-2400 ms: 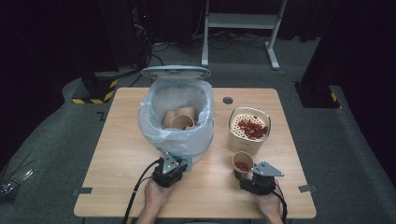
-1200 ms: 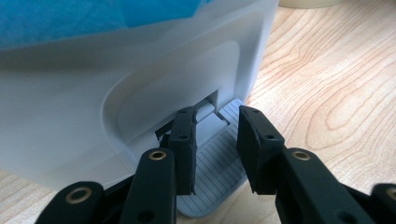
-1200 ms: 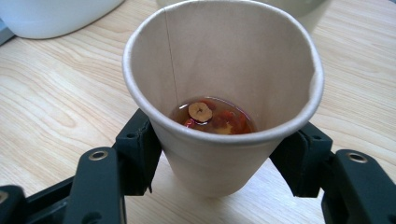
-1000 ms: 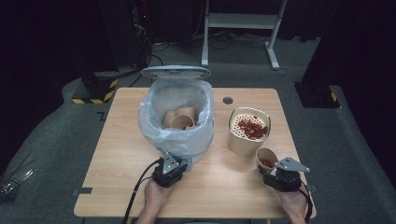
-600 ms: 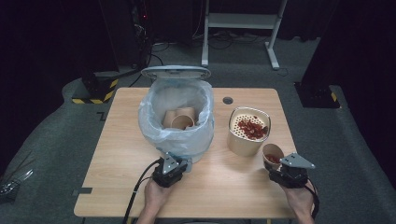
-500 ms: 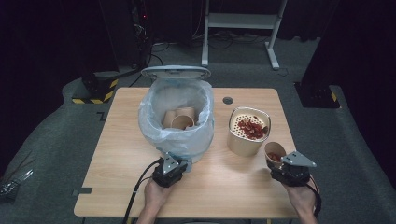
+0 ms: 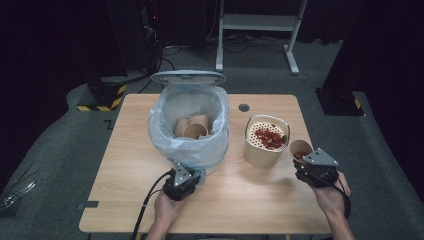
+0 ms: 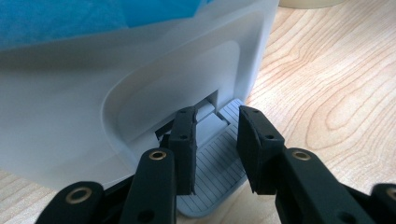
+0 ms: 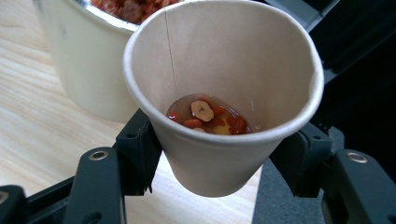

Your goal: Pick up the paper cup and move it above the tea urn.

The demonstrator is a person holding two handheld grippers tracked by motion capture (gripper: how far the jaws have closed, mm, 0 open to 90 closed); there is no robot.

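While clamped, paper cup (image 9: 224,107) aloft.

A dim lab or studio: wooden table (image 7: 135,195), black equipment racks (image 7: 125,30), floor cables (image 7: 175,50).

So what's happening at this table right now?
A person works with a hand-held claw in each hand. The right claw grips a paper cup with a little liquid and red bits at its bottom, held up beside the cream strainer pot that already holds similar red scraps. The left claw sits on the pedal of the lined bin, whose lid stands open; used cups lie inside. It looks like the cup's leftovers get strained before the cup is binned.
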